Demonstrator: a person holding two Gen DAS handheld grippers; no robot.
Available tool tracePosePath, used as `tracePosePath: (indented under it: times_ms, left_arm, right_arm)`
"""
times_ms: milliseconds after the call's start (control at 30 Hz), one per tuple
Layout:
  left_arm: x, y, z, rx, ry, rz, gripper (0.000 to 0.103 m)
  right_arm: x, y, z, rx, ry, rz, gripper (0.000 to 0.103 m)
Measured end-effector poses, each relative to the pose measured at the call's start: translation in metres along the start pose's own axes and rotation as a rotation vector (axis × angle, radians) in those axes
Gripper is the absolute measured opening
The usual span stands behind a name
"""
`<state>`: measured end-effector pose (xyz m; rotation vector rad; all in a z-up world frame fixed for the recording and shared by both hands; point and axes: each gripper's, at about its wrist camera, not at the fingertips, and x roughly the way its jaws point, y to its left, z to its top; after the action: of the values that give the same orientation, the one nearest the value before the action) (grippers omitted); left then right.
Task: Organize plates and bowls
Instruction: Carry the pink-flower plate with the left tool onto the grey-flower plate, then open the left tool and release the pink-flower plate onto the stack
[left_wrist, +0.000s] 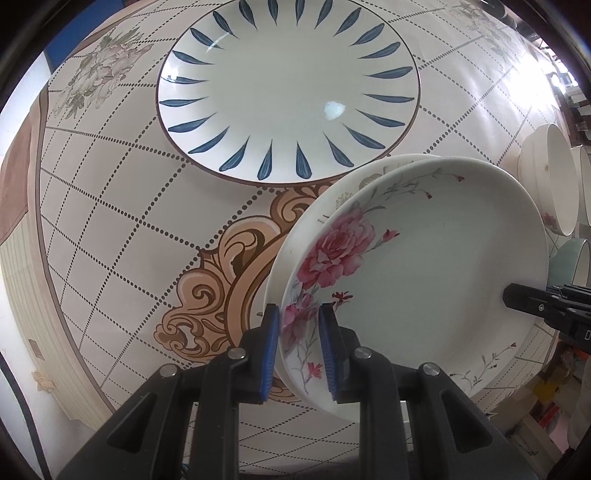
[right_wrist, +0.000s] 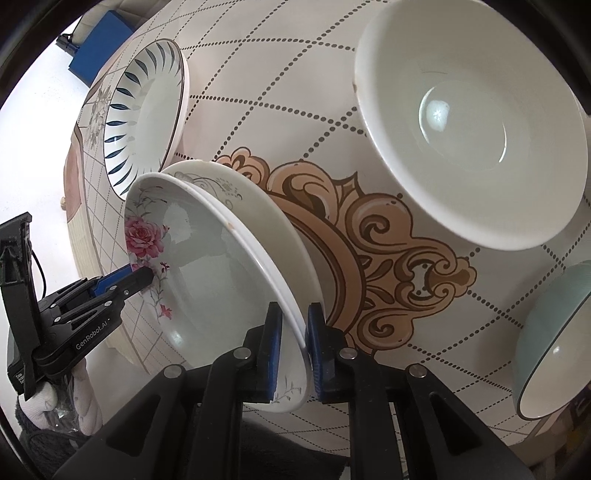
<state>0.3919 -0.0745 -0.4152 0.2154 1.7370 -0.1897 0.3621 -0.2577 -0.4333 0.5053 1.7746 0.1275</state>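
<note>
While I hold both tools at the near edge of the counter, the left tool is clamped on the rim of the rose plate, one blue pad beneath the rim and the other on the inner face beside the pink flowers. My right tool pinches the opposite rim of the same rose plate, its pads on either side of the edge; in the left wrist view its black fingertip shows at the plate's far right edge. That plate sits tilted, nested on a second white plate with a faint grey floral print, whose rim shows just behind it. Both rest over the tan scroll ornament of the patterned tablecloth.

Beyond the stack lies a blue-leaf plate, flat on the cloth and just apart from the stacked pair. To the right of the stack, a white bowl stands upright on the counter. A pale green bowl sits near it at the right edge, partly cut off by the frame.
</note>
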Motion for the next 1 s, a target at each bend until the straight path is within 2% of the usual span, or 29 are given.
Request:
tracePosePath:
  times_ms: [200,467,700,767,833,900,1000]
  left_arm:
    - [-0.007,-0.006,0.002,-0.013,0.001,0.042,0.019]
    - [-0.014,-0.009,0.001,-0.006,0.005,-0.001,0.019]
    - [-0.014,-0.017,-0.006,-0.011,0.009,-0.010,0.020]
    - [-0.016,-0.015,-0.010,-0.013,0.003,-0.014,0.020]
    - [-0.022,-0.011,-0.014,-0.020,-0.004,-0.020,0.020]
    - [-0.030,-0.006,-0.018,-0.030,-0.021,-0.038,0.026]
    - [-0.042,0.000,-0.022,-0.046,-0.054,-0.049,0.035]
  right_arm:
    - [0.004,0.029,0.000,-0.020,-0.016,-0.166,0.019]
    - [0.001,0.049,-0.005,-0.041,-0.061,-0.321,0.021]
    - [0.000,0.044,-0.014,0.003,-0.077,-0.280,0.025]
    - [-0.004,0.041,-0.017,0.017,-0.078,-0.252,0.041]
    - [-0.012,0.032,-0.022,0.019,-0.094,-0.245,0.078]
    - [-0.019,0.030,-0.026,0.014,-0.108,-0.225,0.095]
    - [-0.028,0.031,-0.031,0.005,-0.118,-0.210,0.095]
